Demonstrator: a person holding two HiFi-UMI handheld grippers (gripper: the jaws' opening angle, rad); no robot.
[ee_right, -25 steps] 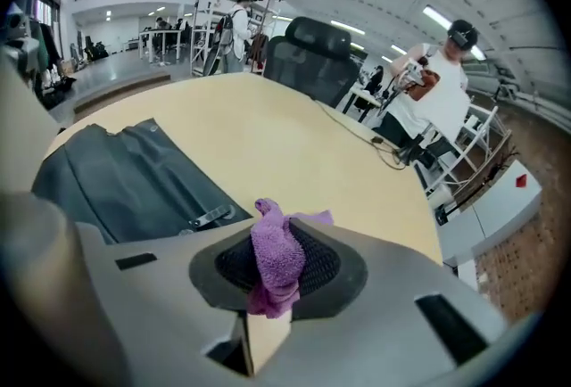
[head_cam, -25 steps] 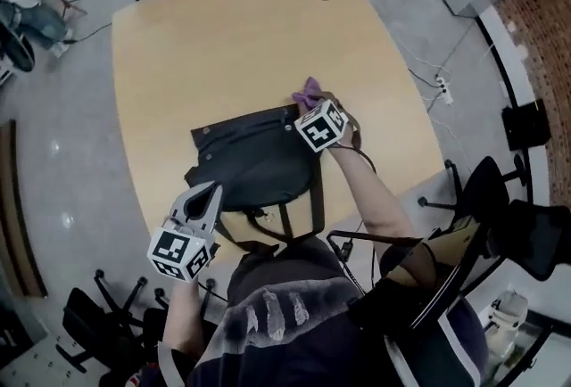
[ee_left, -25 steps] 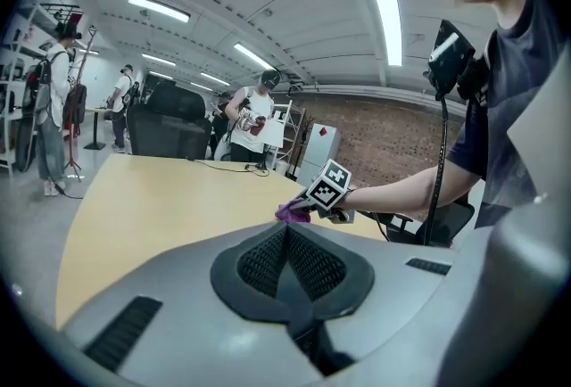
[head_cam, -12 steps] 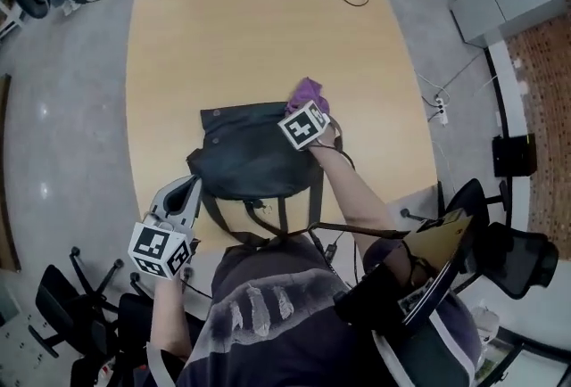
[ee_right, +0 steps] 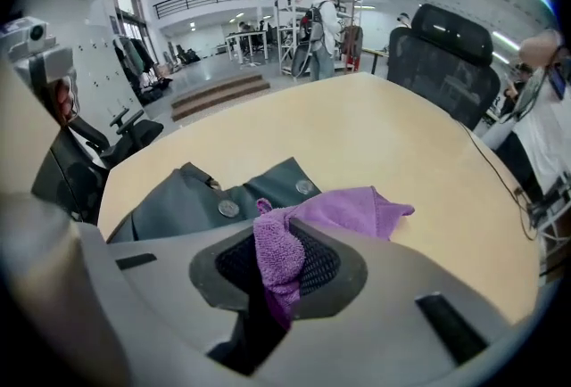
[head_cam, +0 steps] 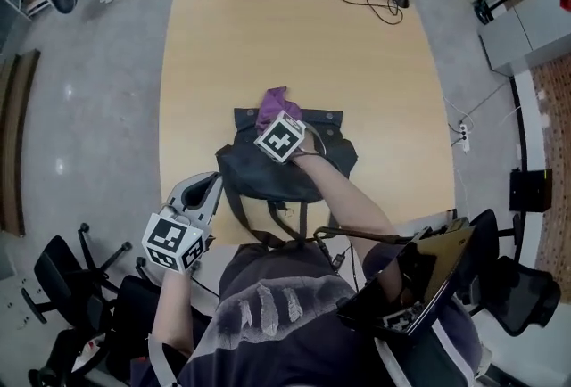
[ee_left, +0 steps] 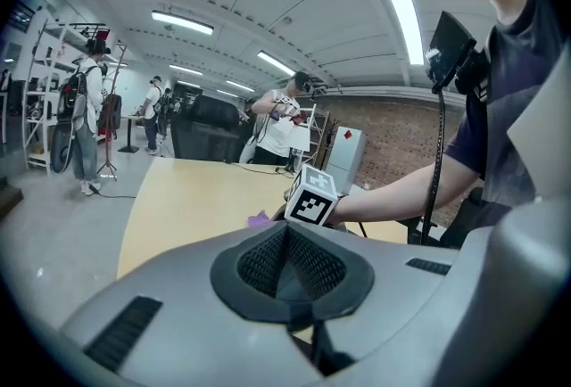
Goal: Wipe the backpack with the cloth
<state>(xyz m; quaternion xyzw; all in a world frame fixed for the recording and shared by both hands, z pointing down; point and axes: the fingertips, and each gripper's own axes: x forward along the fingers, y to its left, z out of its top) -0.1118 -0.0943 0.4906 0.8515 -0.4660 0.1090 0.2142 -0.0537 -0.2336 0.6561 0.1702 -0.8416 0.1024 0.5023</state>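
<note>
Right gripper (ee_right: 282, 267) pinched shut on crumpled purple microfibre cloth (ee_right: 350, 209) atop dark grey fabric backpack (head_cam: 268, 177); left gripper (ee_left: 290, 267) closed, empty, alongside.

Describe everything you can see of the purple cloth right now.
The cloth is purple, soft and nubby like microfibre, crumpled rather than flat. One bunched fold is pinched in the right tongs; the rest trails forward across the dark backpack by its snap buttons, a corner reaching the wooden table.
</note>
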